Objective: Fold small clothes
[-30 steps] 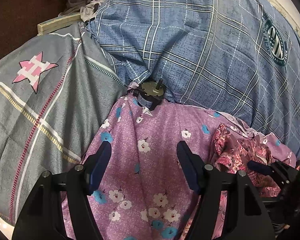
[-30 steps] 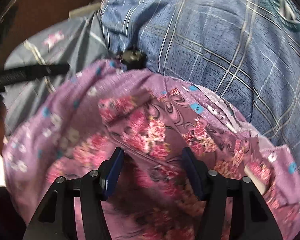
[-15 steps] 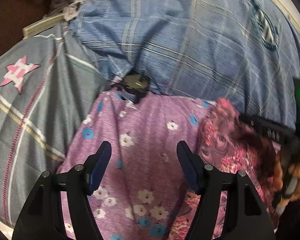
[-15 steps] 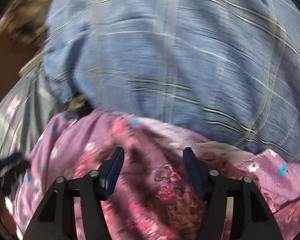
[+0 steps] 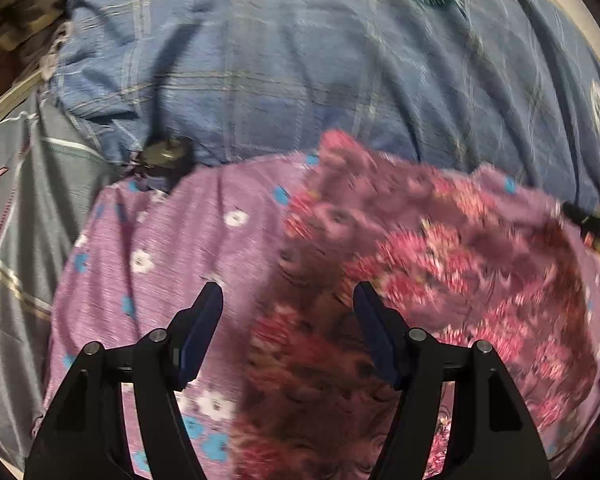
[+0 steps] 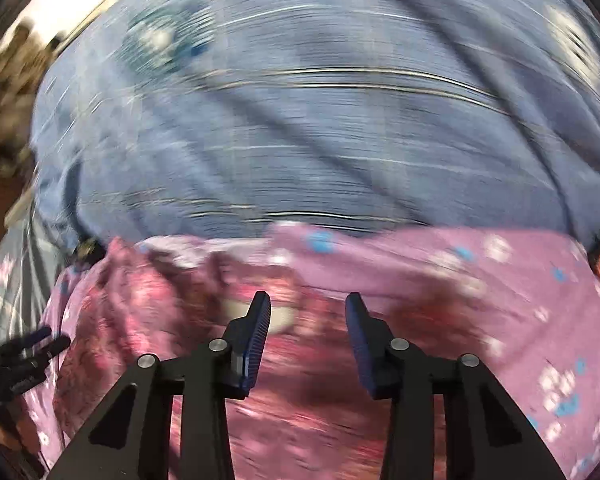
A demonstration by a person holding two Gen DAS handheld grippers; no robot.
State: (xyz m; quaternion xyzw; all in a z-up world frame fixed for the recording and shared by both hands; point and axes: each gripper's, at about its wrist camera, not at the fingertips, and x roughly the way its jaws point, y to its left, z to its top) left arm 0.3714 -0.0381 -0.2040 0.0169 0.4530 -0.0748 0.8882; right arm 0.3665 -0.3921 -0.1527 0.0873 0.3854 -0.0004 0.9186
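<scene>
The dark rose-print garment (image 5: 440, 264) lies spread over the lilac flowered cloth (image 5: 172, 248), which sits on the bed just below the blue plaid quilt (image 5: 280, 60). Taking that lilac cloth as the landmark: the garment covers its right and near part, while its left part shows bare.

The left gripper (image 5: 288, 320) hangs above the seam where garment meets lilac cloth, its fingers spread and released, nothing between them. The right gripper (image 6: 306, 328) hovers over the garment's middle; its fingers have just been closing, yet a clear gap remains and no fabric is pinched between them, so it grasps nothing.

What could go wrong from here: the right hand is sweeping fast (its whole view is smeared), so a closing bite could catch only a wrinkle, or take the lilac cloth along with the garment, and a fold would then drag both layers. A bite too shallow would let the thin fabric slip out mid-fold and leave a crooked edge. The two grippers are also near each other over the garment and could collide.

The left wrist view shows a small round metal object (image 5: 166, 152) at the lilac cloth's far left corner and a grey star-print cover (image 5: 16, 208) left of it. The right wrist view shows the lilac cloth's bare right part (image 6: 500, 280) and the left gripper's tips (image 6: 48, 340) at the garment's left edge.
</scene>
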